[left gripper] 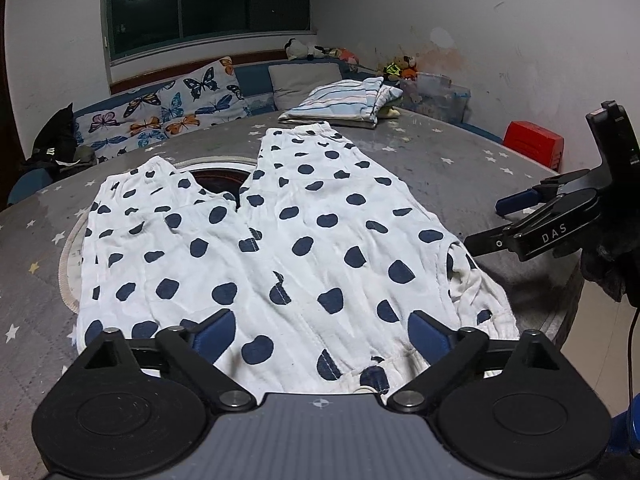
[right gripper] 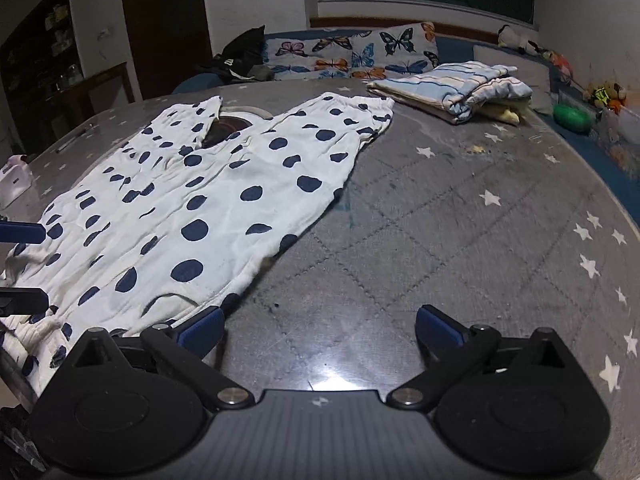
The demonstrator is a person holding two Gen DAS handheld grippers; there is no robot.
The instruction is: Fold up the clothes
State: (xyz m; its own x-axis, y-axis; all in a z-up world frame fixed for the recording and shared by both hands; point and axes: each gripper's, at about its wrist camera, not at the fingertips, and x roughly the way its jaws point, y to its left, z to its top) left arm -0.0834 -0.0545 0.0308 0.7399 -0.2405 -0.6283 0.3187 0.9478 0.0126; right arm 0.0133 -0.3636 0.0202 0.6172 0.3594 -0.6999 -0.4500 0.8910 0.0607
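White trousers with dark blue dots lie spread flat on the grey star-patterned table, legs pointing away and waistband at the near edge. My left gripper hovers open over the waistband, its blue pads wide apart with cloth below them but not pinched. My right gripper is open too: its left pad is at the garment's near right corner, its right pad over bare table. In the left wrist view the right gripper sits just right of the trousers. The left gripper shows at the right wrist view's left edge.
A folded striped pile rests at the table's far side, just past the trouser legs. A bench with a butterfly cushion, a red box, a plastic bin and a green object lie beyond the table.
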